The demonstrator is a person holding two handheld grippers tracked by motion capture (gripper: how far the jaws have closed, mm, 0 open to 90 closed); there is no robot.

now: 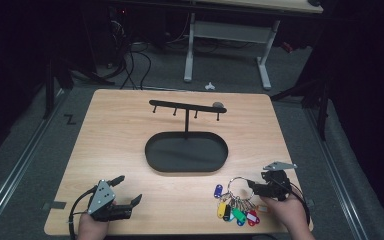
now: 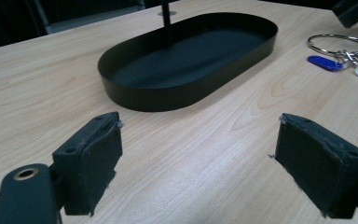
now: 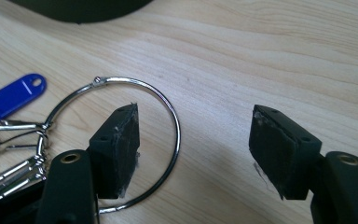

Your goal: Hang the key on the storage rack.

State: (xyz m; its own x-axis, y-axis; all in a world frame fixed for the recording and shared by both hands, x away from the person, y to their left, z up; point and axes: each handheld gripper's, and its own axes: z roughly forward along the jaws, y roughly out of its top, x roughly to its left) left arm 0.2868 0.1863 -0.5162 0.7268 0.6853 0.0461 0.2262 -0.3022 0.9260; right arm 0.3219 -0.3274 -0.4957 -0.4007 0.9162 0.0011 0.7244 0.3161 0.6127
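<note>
A silver key ring point(image 1: 240, 186) with several coloured tags point(image 1: 237, 212) lies on the wooden table at the front right. My right gripper point(image 1: 252, 187) is open at the ring. In the right gripper view one pad point(image 3: 121, 140) sits inside the ring point(image 3: 177, 130) and the other pad point(image 3: 279, 149) outside it, so the wire runs between the jaws. A blue tag point(image 3: 11, 95) lies to the left. A black oval tray point(image 1: 186, 170) with an upright hook rack point(image 1: 187, 106) stands mid-table. At the front left my left gripper point(image 1: 129, 189) is open and holds nothing; it faces the tray point(image 2: 186, 95).
A small grey object point(image 1: 218, 105) sits at the right end of the rack's bar. Beyond the table stand a white-legged desk point(image 1: 265, 65) and floor cables point(image 1: 130, 65). The ring point(image 2: 338, 42) and part of the right gripper point(image 2: 354, 9) show at the far right of the left gripper view.
</note>
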